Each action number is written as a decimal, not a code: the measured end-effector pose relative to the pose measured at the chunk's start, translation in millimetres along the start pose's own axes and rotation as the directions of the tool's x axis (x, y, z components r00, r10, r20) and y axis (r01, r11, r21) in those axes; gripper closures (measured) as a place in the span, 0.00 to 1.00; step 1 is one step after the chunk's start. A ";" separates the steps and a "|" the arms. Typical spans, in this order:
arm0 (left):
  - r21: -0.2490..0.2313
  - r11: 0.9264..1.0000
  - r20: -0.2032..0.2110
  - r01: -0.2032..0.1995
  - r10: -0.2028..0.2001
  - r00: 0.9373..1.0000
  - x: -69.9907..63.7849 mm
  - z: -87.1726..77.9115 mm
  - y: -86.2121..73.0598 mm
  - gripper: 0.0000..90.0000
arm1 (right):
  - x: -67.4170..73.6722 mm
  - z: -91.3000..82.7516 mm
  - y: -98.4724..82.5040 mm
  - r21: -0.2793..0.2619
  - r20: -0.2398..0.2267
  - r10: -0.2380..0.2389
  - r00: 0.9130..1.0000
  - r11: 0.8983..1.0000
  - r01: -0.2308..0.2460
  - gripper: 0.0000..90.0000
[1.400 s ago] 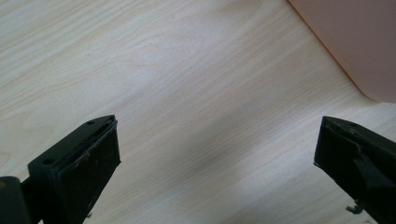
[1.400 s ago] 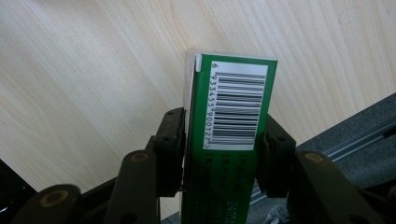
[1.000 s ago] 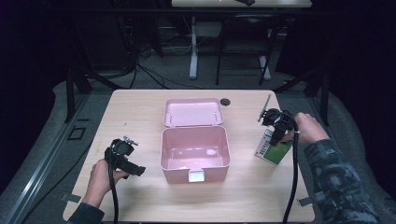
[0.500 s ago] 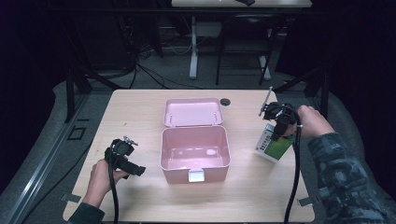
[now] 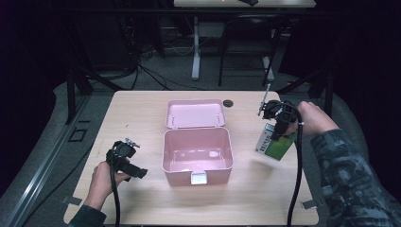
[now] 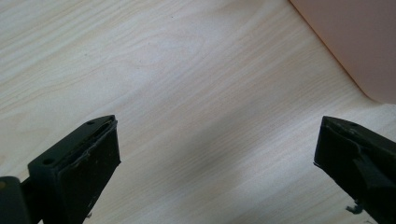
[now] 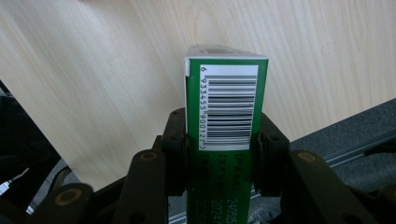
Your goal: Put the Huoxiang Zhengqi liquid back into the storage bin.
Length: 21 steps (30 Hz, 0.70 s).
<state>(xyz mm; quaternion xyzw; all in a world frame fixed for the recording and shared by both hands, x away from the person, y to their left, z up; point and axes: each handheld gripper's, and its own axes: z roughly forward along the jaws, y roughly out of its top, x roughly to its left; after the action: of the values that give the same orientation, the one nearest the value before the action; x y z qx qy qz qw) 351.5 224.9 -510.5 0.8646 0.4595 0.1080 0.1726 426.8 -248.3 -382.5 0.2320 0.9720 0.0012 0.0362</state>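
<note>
Plainly, the green carton (image 7: 226, 112) you had in hand was a light, thin-walled cardboard thing: stiff enough along its edges to be carried, but easy to dent on its broad faces if you squeezed hard, and smooth-printed, so likely a little slippery. You took it across its narrow width near one end, which seemed a sound place, since the folded edges there resist crushing better than the middle of a panel. Your right hand-held gripper (image 7: 223, 154) was closed partway, its pads pressed on the carton's two sides, with the barcode end sticking out beyond the jaws. In the high view the carton (image 5: 273, 144) hung tilted under that hand-held gripper, off the desk (image 5: 142, 113) and to the right of the open pink box (image 5: 197, 150). Your left hand-held gripper (image 6: 217, 158) stood wide open with nothing between its jaws, low over bare desk just beside the pink box's corner (image 6: 355, 42).
</note>
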 end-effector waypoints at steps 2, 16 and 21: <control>-0.002 1.000 -0.003 0.000 0.000 1.000 0.4 0.0 0.0 0.00 | 0.9 -4.3 2.1 -0.002 0.005 -0.010 1.000 1.000 0.010 0.70; 0.006 1.000 -0.008 0.002 -0.002 1.000 2.5 2.0 -1.3 0.00 | 10.8 -27.4 16.3 -0.016 0.012 -0.084 0.996 0.996 0.084 0.70; 0.008 1.000 -0.007 0.001 -0.001 1.000 3.0 2.7 -1.3 0.00 | 13.2 -37.6 18.6 -0.020 0.019 -0.107 0.994 0.994 0.107 0.70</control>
<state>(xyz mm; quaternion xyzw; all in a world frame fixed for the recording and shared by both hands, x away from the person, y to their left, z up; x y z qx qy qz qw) 353.1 227.5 -513.4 0.8645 0.4610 0.1093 0.1676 420.7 -225.2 -345.6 0.1792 0.9827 0.0072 0.0471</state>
